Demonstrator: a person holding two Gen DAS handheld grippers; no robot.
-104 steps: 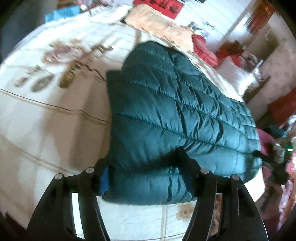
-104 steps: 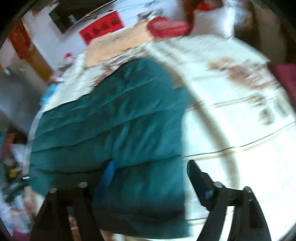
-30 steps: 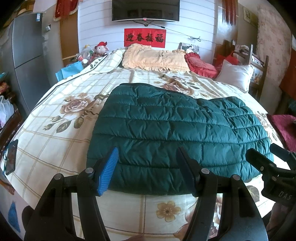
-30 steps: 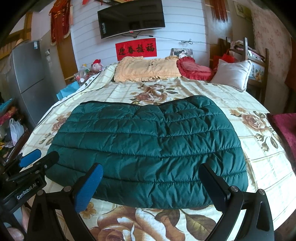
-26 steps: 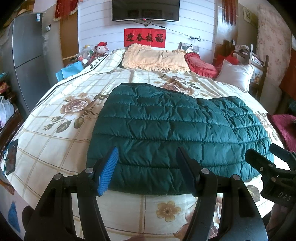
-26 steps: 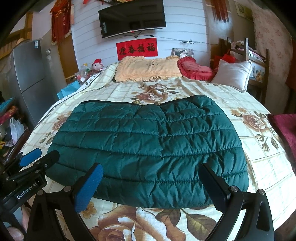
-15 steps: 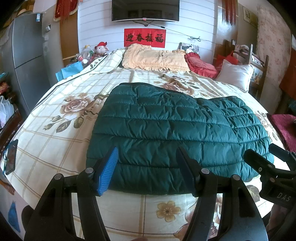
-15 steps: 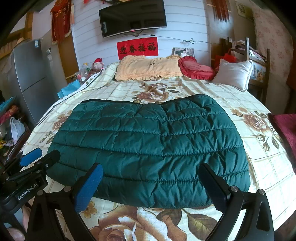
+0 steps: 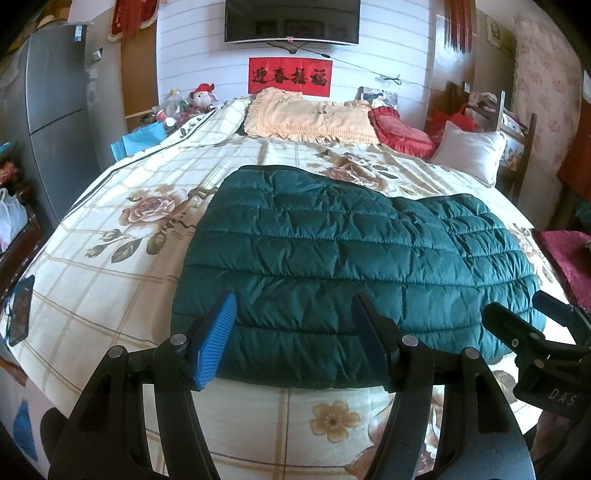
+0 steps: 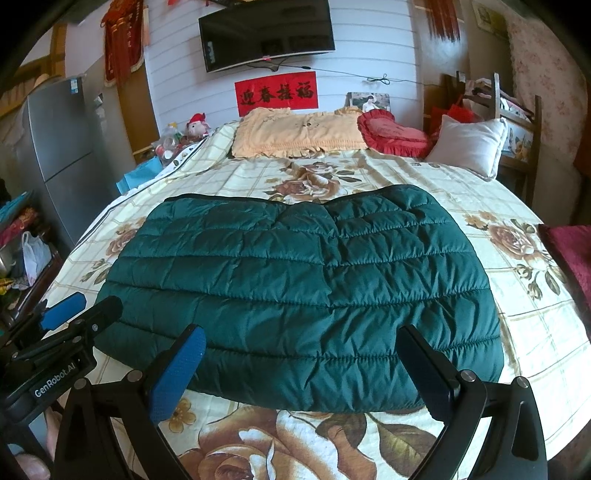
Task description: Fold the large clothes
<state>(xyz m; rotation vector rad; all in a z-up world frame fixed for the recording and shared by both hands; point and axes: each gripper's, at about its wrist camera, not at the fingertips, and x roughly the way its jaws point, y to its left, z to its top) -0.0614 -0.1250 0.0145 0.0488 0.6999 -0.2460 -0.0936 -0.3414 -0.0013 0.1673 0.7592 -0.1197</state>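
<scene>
Green puffer jacket (image 10: 306,291) folded flat on the bed (image 10: 524,325), both grippers hanging back with nothing in them.

The jacket lies in the middle of the flowery bedspread, its near edge close to the foot of the bed, with cream (image 10: 295,133), red (image 10: 391,134) and white pillows (image 10: 469,146) way off at the far end under the red banner (image 10: 277,92) and the TV (image 10: 266,33). The left gripper (image 9: 295,336) has its jaws apart, held in front of the jacket's near left edge, not touching as far as I can see. The right gripper (image 10: 303,369) is spread even wider over the near right part, empty too. A fridge (image 9: 55,110) stands off to the left.
</scene>
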